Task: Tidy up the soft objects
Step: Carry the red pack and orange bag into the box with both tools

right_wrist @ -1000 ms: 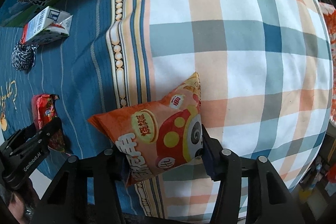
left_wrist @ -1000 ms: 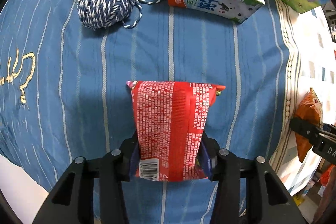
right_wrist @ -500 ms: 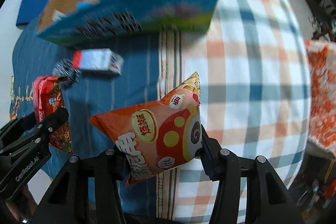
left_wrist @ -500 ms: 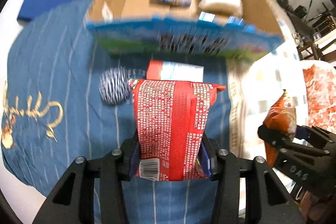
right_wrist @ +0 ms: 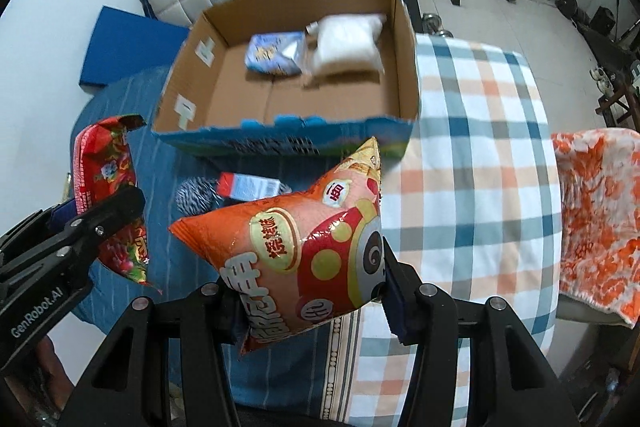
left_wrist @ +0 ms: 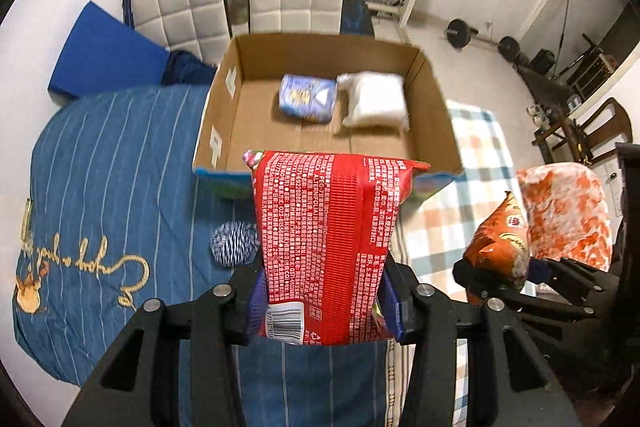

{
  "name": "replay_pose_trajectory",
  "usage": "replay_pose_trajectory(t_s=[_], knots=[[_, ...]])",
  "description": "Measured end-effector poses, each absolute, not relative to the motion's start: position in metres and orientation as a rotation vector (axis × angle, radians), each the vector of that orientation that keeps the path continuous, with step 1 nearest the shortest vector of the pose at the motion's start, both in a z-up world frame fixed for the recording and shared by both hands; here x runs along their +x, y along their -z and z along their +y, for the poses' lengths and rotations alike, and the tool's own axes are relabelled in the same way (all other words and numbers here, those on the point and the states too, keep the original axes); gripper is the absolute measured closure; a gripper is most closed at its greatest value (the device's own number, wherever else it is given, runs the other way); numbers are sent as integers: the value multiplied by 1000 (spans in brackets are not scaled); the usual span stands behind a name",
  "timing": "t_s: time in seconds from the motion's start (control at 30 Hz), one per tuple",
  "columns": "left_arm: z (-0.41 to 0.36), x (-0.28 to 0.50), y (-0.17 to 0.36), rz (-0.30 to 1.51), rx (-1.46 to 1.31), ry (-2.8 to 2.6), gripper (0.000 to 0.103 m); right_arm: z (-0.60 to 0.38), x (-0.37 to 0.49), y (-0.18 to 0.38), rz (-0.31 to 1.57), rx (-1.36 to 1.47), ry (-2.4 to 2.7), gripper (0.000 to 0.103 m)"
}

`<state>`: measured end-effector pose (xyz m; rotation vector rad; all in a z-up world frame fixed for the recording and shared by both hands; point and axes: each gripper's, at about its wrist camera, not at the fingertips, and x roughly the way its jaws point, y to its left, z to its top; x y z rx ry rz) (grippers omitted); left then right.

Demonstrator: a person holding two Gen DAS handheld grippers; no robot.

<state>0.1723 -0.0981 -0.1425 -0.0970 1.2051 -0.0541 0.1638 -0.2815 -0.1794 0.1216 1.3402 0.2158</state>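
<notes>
Left gripper (left_wrist: 324, 303) clamps a red packet (left_wrist: 328, 243), right gripper (right_wrist: 312, 303) an orange bag (right_wrist: 300, 251); both should clear the cardboard box (left_wrist: 436, 99) wall before letting go.

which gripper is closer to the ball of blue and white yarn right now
Left. The left gripper, holding the red snack bag, hangs almost directly above the yarn ball. The right gripper, holding the orange bag, is off to the yarn's right.
</notes>
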Motion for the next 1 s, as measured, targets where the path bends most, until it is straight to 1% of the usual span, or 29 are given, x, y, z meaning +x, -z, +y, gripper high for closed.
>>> replay_pose_trajectory(t_s=[0.27, 0.37, 0.5, 0.63, 0.7, 0.9, 1.0], knots=[[-92, 195, 119, 1151, -109, 77, 59, -283, 193, 146, 1279, 151, -235, 48], [-84, 215, 114, 1141, -130, 78, 59, -282, 217, 139, 1258, 160, -230, 48], [-69, 254, 115, 1144, -139, 74, 59, -278, 259, 143, 1260, 167, -223, 48], [-57, 298, 135, 1197, -137, 68, 59, -268, 305, 166, 1297, 152, -208, 48], [-51, 322, 152, 1243, -135, 61, 59, -264, 329, 187, 1339, 151, -194, 48], [-37, 380, 226, 1440, -133, 34, 59, -262, 383, 264, 1511, 165, -123, 48], [-36, 393, 265, 1539, -125, 17, 59, -259, 393, 294, 1584, 171, -113, 48]])
